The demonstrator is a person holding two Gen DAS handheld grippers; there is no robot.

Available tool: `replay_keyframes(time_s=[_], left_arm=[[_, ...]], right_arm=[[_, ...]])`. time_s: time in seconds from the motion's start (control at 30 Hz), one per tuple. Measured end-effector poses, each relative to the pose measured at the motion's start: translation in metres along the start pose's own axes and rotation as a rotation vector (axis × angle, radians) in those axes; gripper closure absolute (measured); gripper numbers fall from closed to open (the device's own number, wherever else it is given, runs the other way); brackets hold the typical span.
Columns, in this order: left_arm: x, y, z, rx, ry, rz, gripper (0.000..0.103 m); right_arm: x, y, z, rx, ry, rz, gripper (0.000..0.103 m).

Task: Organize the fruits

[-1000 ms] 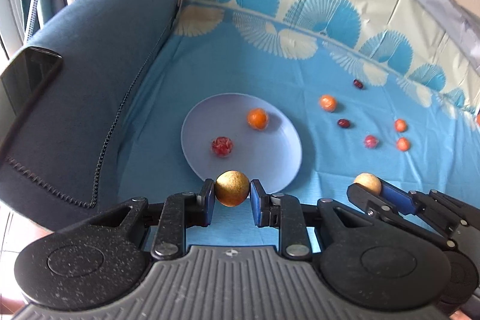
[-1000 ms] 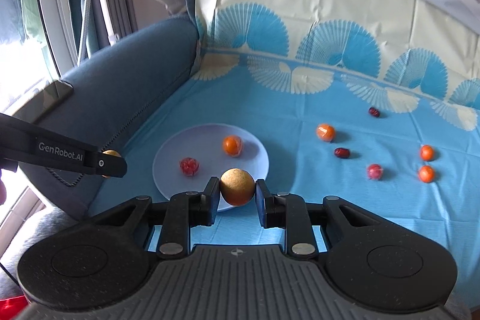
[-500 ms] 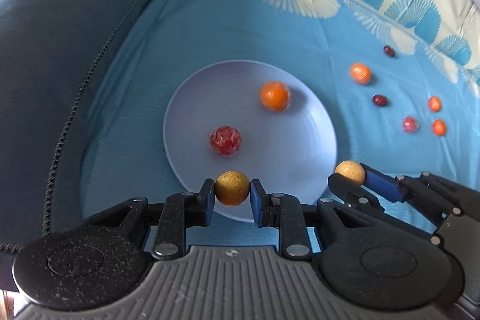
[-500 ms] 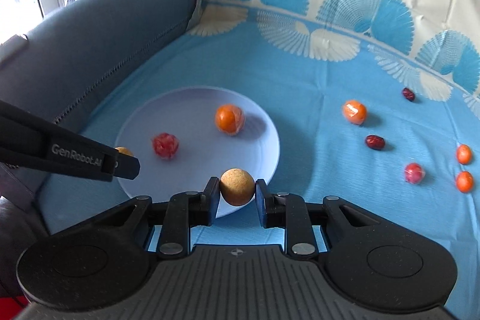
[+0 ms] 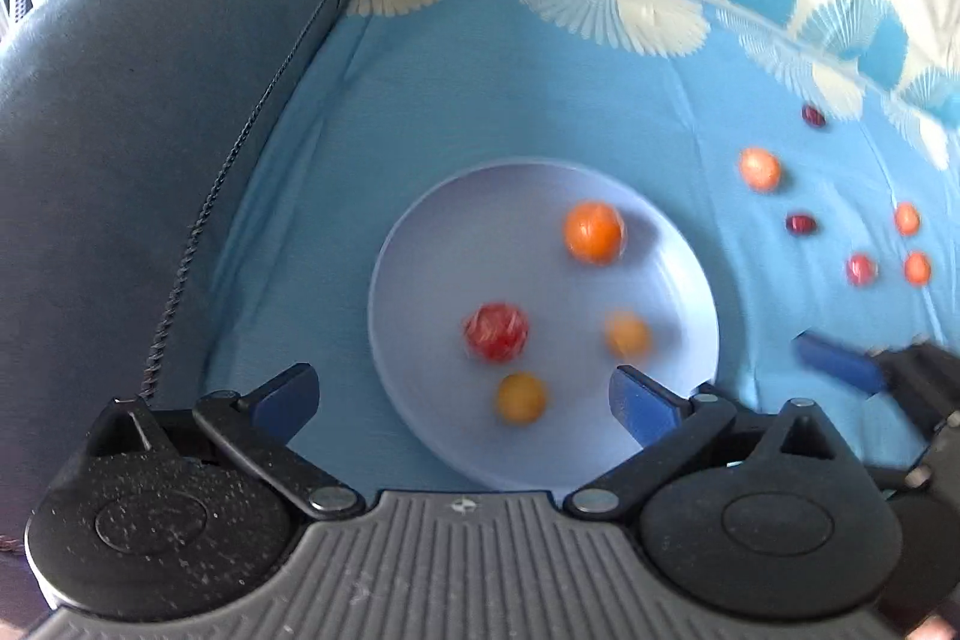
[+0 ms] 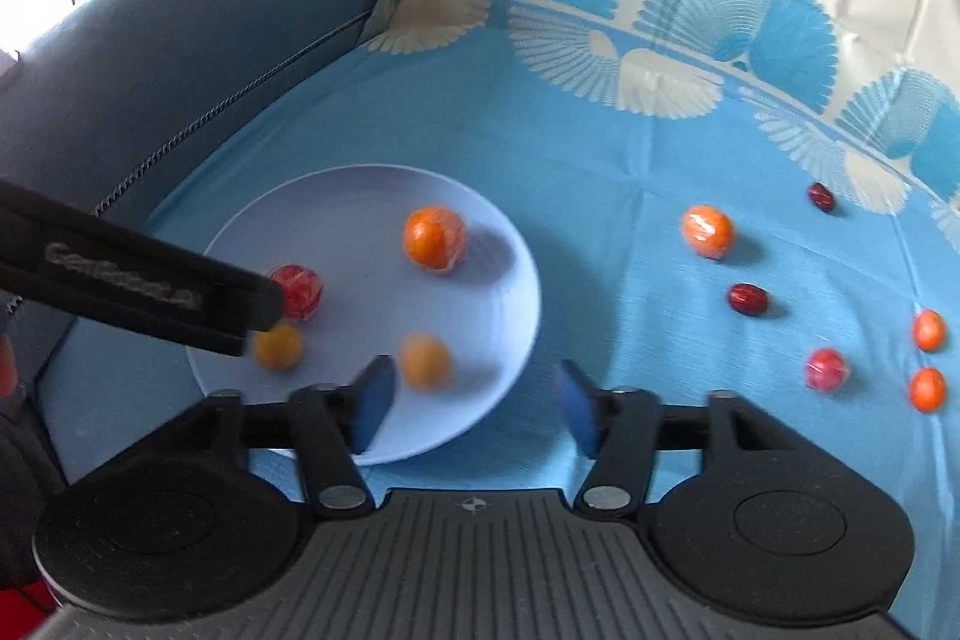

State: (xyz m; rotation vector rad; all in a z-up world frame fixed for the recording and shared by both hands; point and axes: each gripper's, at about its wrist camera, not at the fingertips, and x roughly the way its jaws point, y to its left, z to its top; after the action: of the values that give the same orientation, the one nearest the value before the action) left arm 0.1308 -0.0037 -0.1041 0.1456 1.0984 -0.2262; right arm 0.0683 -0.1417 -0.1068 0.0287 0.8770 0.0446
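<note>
Blue fan-print cloth (image 6: 600, 148) over the sofa: left gripper (image 5: 462, 400) and right gripper (image 6: 474, 388), jaws spread wide and released, hover over the plate (image 6: 360, 196); two yellow fruits (image 5: 520, 397), red and orange on it, others scattered beyond.

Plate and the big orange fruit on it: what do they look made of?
Plate: probably smooth plastic or melamine; uniform pale lavender, matte, soft sheen. Big orange fruit: seemingly wrapped in clear film; crinkled glossy highlights on its skin. Real or fake, I can't tell.
</note>
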Motion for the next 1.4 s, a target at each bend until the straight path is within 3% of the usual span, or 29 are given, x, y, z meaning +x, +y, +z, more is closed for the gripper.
replay_keyframes(time_s=[0.2, 0.43, 0.67, 0.8, 0.93, 1.03, 1.17, 1.4], left_arm=[[-0.059, 0.009, -0.003, -0.037, 0.049, 0.019, 0.0], [-0.172, -0.004, 0.014, -0.018, -0.034, 0.048, 0.0], [-0.298, -0.032, 0.017, -0.003, -0.09, -0.075, 0.0], [-0.371, -0.05, 0.011, 0.039, -0.177, -0.113, 0.0], [-0.434, -0.065, 0.002, 0.057, -0.314, -0.143, 0.0], [-0.462, -0.073, -0.008, 0.076, -0.378, -0.161, 0.0], [-0.465, -0.079, -0.015, 0.085, -0.325, -0.198, 0.0], [-0.476, -0.066, -0.033, 0.07, -0.365, -0.199, 0.0]], right_arm=[[-0.063, -0.021, -0.004, 0.131, 0.021, 0.015, 0.026], [-0.143, -0.039, -0.014, 0.234, -0.05, -0.031, 0.024], [-0.209, -0.054, -0.026, 0.271, -0.133, -0.082, 0.018], [-0.235, -0.059, -0.033, 0.256, -0.161, -0.109, 0.018], [-0.255, -0.064, -0.041, 0.266, -0.184, -0.147, 0.017], [-0.266, -0.066, -0.046, 0.277, -0.195, -0.161, 0.017], [-0.277, -0.064, -0.052, 0.275, -0.217, -0.174, 0.017], [-0.286, -0.061, -0.057, 0.269, -0.234, -0.183, 0.015]])
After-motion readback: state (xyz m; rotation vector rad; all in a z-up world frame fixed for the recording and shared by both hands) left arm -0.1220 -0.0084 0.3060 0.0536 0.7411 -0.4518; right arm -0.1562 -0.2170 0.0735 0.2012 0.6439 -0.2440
